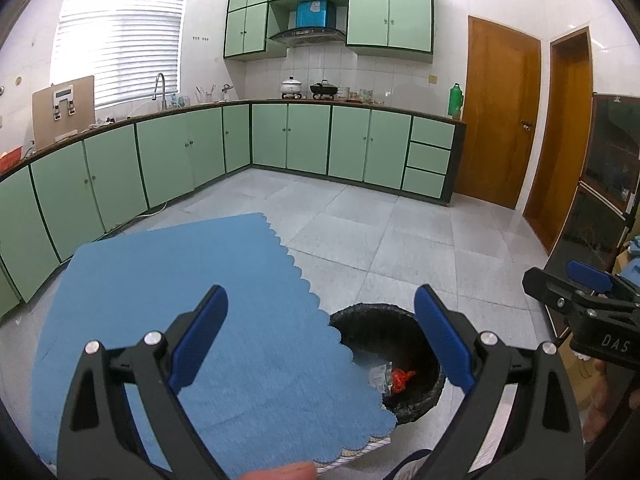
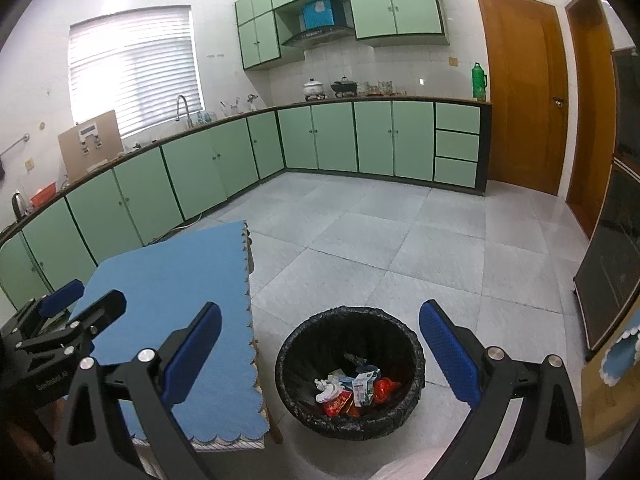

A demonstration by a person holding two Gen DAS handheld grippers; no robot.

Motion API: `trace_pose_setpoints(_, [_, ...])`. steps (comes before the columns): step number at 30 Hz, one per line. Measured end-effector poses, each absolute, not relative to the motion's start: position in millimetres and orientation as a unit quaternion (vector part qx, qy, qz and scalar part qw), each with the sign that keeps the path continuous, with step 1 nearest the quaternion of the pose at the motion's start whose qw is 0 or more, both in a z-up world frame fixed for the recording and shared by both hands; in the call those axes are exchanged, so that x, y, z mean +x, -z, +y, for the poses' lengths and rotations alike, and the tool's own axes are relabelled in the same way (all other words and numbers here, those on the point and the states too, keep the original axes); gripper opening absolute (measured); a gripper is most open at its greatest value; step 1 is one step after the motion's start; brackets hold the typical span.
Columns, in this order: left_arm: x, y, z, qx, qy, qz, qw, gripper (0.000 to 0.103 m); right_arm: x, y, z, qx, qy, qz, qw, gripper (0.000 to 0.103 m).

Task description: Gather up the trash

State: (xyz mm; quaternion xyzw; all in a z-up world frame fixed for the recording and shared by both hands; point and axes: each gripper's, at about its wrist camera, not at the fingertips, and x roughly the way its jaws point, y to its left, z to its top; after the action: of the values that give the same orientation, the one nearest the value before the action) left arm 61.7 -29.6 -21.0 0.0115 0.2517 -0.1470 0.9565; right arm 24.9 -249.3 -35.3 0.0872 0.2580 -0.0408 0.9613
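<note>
Two grippers hang with their blue-padded jaws spread wide and nothing between them. In the left wrist view the left gripper [image 1: 320, 336] is above the near corner of a table covered by a blue cloth [image 1: 180, 304] with a scalloped edge, its left finger over the cloth and its right finger over the bin. The right gripper [image 2: 320, 344] is just to the right of that table, above a round trash bin [image 2: 350, 372] lined with a black bag; the bin stands on the grey tiled floor [image 2: 400, 240] close beside the table's corner. Inside the bin lies the trash [image 2: 354, 390]: a crumpled white tissue, red wrappers, and a white and green packet, all resting at the bottom. The blue cloth itself is bare. Each gripper shows at the edge of the other's view, the right one at the far right of the left wrist picture, the left one at the lower left of the right wrist picture. Beyond the table, pale green cabinets [image 2: 200, 168] run along two walls under a dark counter, with a window blind [image 1: 120, 36] on the left and a brown wooden door [image 2: 524, 96] on the right.
</note>
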Motion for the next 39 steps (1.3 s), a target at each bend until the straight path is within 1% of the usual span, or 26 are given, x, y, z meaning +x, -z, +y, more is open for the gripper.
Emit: trace_pose_setpoints(39, [59.9, 21.1, -27.8, 0.003, 0.139, 0.25, 0.958, 0.091, 30.3, 34.8, -242.8, 0.077, 0.028, 0.251, 0.964, 0.097])
